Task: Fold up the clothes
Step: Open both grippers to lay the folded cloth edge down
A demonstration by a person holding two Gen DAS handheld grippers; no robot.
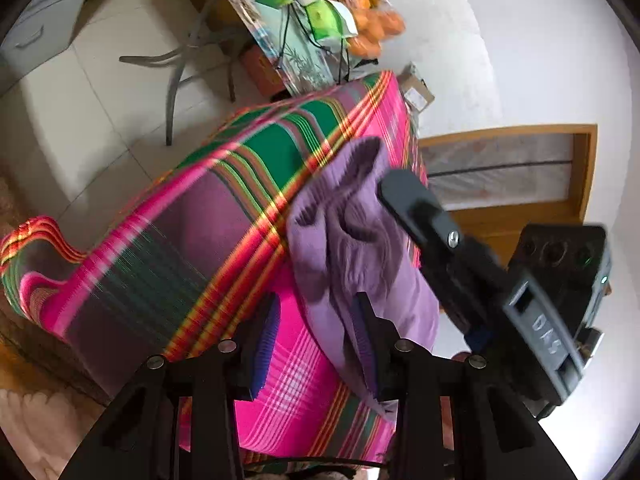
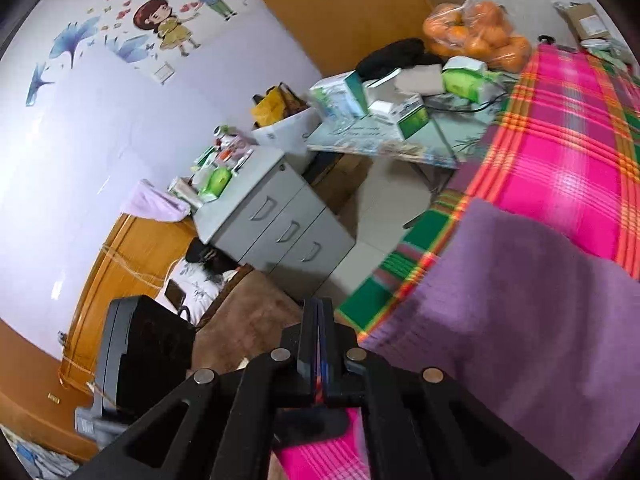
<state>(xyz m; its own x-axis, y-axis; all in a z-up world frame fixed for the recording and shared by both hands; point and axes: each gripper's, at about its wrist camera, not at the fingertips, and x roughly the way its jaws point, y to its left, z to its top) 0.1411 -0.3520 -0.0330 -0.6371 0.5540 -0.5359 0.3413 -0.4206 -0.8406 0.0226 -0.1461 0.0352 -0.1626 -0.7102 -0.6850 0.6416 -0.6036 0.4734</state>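
Purple garment (image 1: 360, 240) lifted off striped cloth (image 1: 160, 240), frame centre-right | left gripper (image 1: 316, 344) open, garment draped by one finger (grip unclear) | right gripper (image 2: 319, 344) closed, garment at lower right, nearer.

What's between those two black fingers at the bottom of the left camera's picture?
In the left wrist view, the left gripper stands open; between its fingers shows the pink striped cloth, with the purple garment draped against the right finger.

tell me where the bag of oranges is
The bag of oranges sits top right in the right wrist view, on the cluttered table beside the boxes, past the plaid cloth.
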